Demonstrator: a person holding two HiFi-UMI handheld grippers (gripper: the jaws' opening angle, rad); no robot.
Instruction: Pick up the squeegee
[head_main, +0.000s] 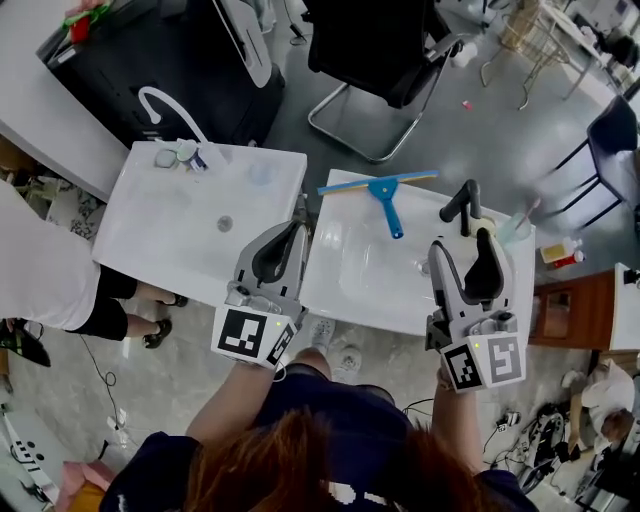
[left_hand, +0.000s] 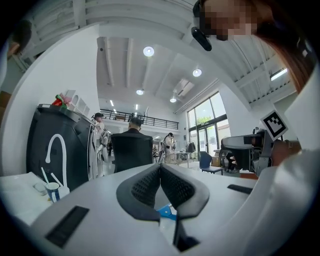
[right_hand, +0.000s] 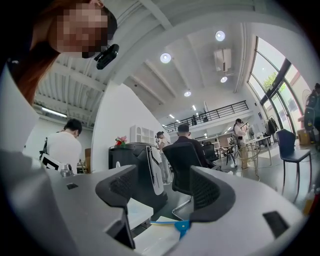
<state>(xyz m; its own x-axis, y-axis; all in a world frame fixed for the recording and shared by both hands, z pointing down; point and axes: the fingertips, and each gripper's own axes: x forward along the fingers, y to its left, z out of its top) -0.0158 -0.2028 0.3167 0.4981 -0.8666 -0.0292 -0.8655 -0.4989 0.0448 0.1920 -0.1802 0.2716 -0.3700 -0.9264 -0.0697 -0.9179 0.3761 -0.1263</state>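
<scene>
The blue squeegee (head_main: 380, 189) lies across the far rim of the right white basin (head_main: 345, 290), handle pointing toward me. Its blue shows low between the jaws in the left gripper view (left_hand: 165, 213) and the right gripper view (right_hand: 180, 226). My left gripper (head_main: 298, 226) hovers at the near edge between the two basins, shut with its fingertips touching and nothing in them (left_hand: 160, 168). My right gripper (head_main: 462, 238) is over the right basin's near right side, just short of the black faucet (head_main: 460, 203). It is open and empty (right_hand: 162, 176). Both are short of the squeegee.
A second white basin (head_main: 150, 240) with a white faucet (head_main: 166, 101) and a small cup sits at left. A cup with a toothbrush (head_main: 516, 226) stands by the black faucet. Beyond are a black cabinet (head_main: 170, 70) and a black chair (head_main: 385, 45). A person in white (head_main: 40, 265) stands at left.
</scene>
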